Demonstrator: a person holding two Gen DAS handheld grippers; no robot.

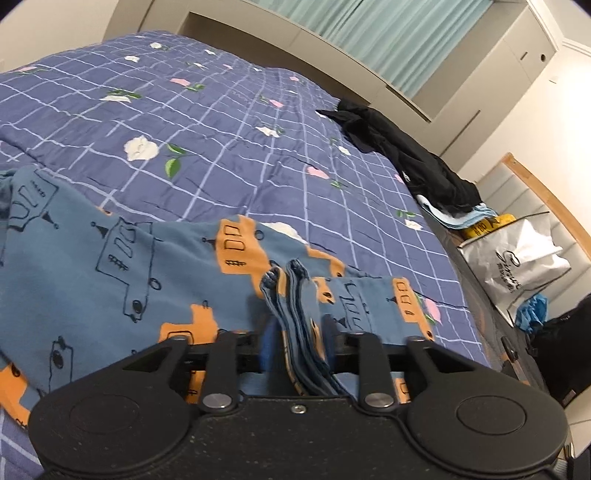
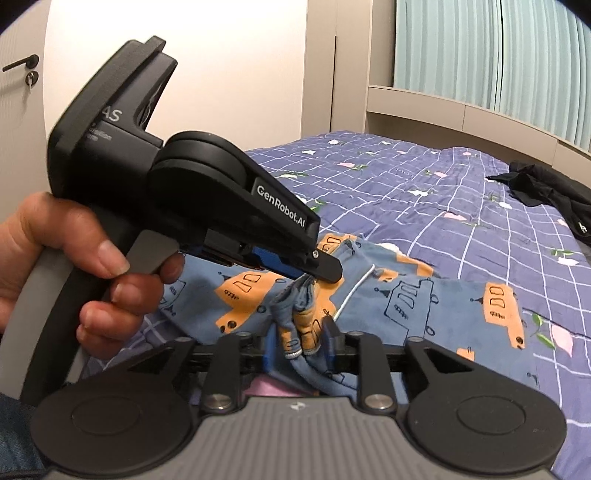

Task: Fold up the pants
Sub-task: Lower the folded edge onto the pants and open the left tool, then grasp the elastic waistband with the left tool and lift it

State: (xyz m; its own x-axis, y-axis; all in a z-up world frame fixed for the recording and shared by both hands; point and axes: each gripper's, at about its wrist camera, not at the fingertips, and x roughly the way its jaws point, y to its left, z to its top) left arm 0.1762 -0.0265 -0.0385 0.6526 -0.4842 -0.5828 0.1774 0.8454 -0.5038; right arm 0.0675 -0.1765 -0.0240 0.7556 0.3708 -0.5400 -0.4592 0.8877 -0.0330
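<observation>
Left wrist: pants on checked floral bedspread; curtains behind.

Pants spread on the bed before me, both my grippers at their near edge.

The left gripper has a bunched fold of the pants between its fingers, and so does the right gripper, just right of it. My left hand sits at the left in the right wrist view. Far right on the bed lies a heap of clothes. Beyond the bed's right edge stands a bag. Curtains hang behind the bed.
</observation>
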